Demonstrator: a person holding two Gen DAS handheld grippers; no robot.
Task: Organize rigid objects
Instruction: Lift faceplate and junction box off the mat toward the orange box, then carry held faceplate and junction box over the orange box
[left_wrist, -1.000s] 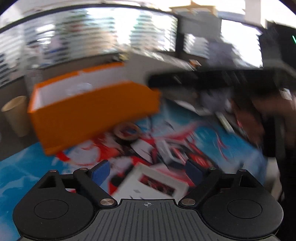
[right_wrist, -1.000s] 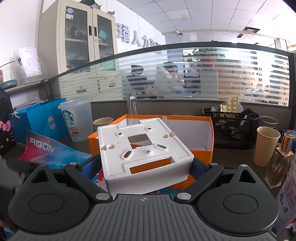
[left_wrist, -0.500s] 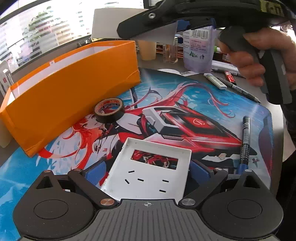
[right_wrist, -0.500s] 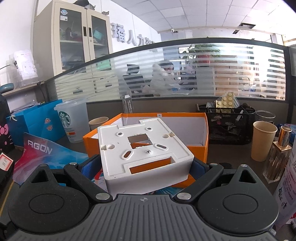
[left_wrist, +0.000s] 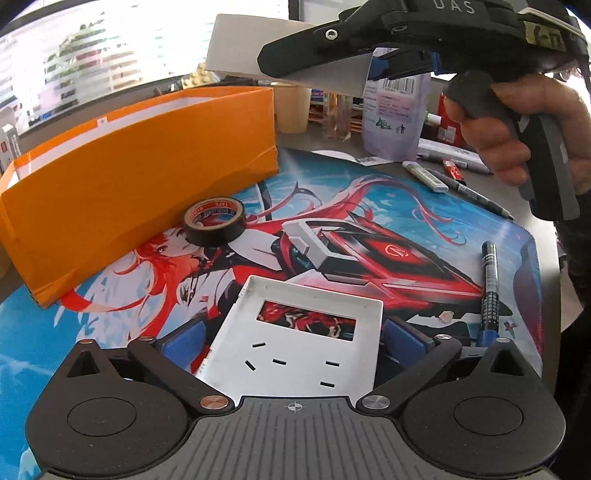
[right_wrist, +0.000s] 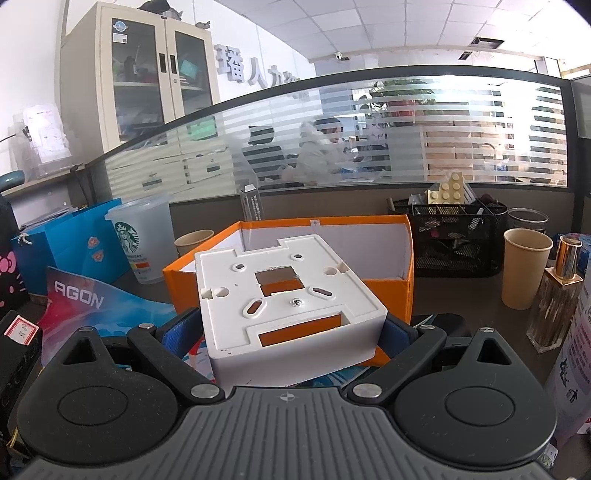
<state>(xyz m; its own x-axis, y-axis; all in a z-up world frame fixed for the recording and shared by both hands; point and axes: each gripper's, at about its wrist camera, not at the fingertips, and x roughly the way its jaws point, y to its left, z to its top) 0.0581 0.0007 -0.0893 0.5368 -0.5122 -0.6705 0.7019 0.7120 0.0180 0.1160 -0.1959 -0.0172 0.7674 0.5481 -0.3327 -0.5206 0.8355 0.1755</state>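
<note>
My left gripper (left_wrist: 293, 336) is open around a flat white socket cover plate (left_wrist: 295, 343) that lies on the printed desk mat (left_wrist: 369, 206); its blue pads stand a little off the plate's sides. My right gripper (right_wrist: 291, 328) is shut on a white mounting box (right_wrist: 284, 295), held in the air in front of the open orange box (right_wrist: 391, 291). In the left wrist view the right gripper's body (left_wrist: 424, 40) hangs high above the mat with the white box (left_wrist: 280, 66), and the orange box (left_wrist: 140, 166) stands at the left.
A roll of black tape (left_wrist: 214, 221) lies by the orange box. A black marker (left_wrist: 489, 288) lies on the mat's right side, more pens (left_wrist: 454, 177) behind it. Paper cups (right_wrist: 524, 266), a perfume bottle (right_wrist: 554, 295), a mesh organiser (right_wrist: 458, 236) and a Starbucks cup (right_wrist: 142, 240) stand around.
My left gripper has swung down and forward onto the white cover plate, which now sits between its open fingers. My right gripper still holds the white box, drifted slightly nearer the orange box.
</note>
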